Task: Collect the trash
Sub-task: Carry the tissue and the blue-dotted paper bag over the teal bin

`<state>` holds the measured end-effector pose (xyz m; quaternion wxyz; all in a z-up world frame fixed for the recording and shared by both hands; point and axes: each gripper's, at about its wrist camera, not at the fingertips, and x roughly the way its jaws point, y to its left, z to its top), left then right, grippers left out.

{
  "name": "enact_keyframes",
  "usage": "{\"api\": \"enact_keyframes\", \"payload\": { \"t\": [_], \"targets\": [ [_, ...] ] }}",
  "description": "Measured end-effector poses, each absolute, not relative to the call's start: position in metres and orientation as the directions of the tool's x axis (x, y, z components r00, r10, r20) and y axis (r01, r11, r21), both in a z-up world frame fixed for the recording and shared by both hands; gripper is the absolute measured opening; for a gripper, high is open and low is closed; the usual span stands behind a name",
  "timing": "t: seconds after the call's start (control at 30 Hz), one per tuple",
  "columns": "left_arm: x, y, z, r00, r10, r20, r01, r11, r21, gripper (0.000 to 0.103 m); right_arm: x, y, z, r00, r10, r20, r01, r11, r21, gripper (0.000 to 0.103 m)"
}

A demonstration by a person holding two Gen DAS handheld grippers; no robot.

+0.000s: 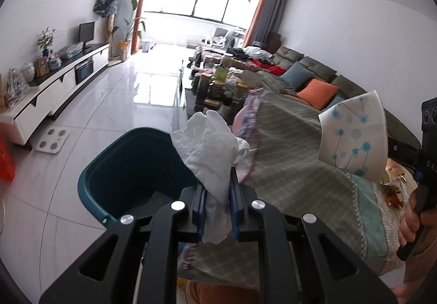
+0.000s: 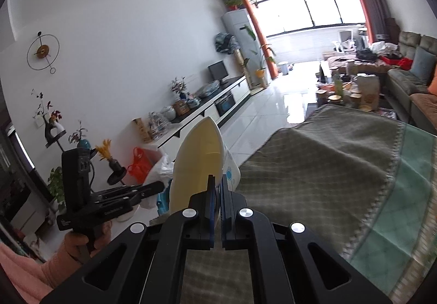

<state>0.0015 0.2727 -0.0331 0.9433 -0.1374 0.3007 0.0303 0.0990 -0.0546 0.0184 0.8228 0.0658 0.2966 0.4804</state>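
Crumpled tissue (image 1: 210, 145) pinched in left gripper (image 1: 217, 192) above teal bin (image 1: 109, 167); flattened paper cup (image 2: 196, 164) clamped in right gripper (image 2: 217, 194). Neither dropped yet.

Left gripper (image 1: 217, 189) clamped on a crumpled white tissue (image 1: 210, 145), fingers pressed against its lower folds. Hanging above the rim of a dark teal bin (image 1: 109, 167) on the pale tiled floor (image 1: 114, 102). Just right of the bin, a table under a green checked cloth (image 1: 295, 156). Over at the far right, right gripper (image 1: 393, 148) pinching a flattened paper cup (image 1: 355, 137) with blue dots, raised above the cloth. White scale (image 1: 53, 141) on the floor, left of the bin.
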Motion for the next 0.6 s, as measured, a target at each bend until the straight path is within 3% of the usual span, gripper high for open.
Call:
{"api": "enact_keyframes", "payload": {
  "t": [0.6],
  "targets": [
    [0.018,0.309,-0.054,0.766,0.039,-0.642,-0.235,0.946,-0.223,0.016,0.123,0.029,0.000,0.236,0.840,-0.488,-0.769,0.468,0.435,0.003]
  ]
}}
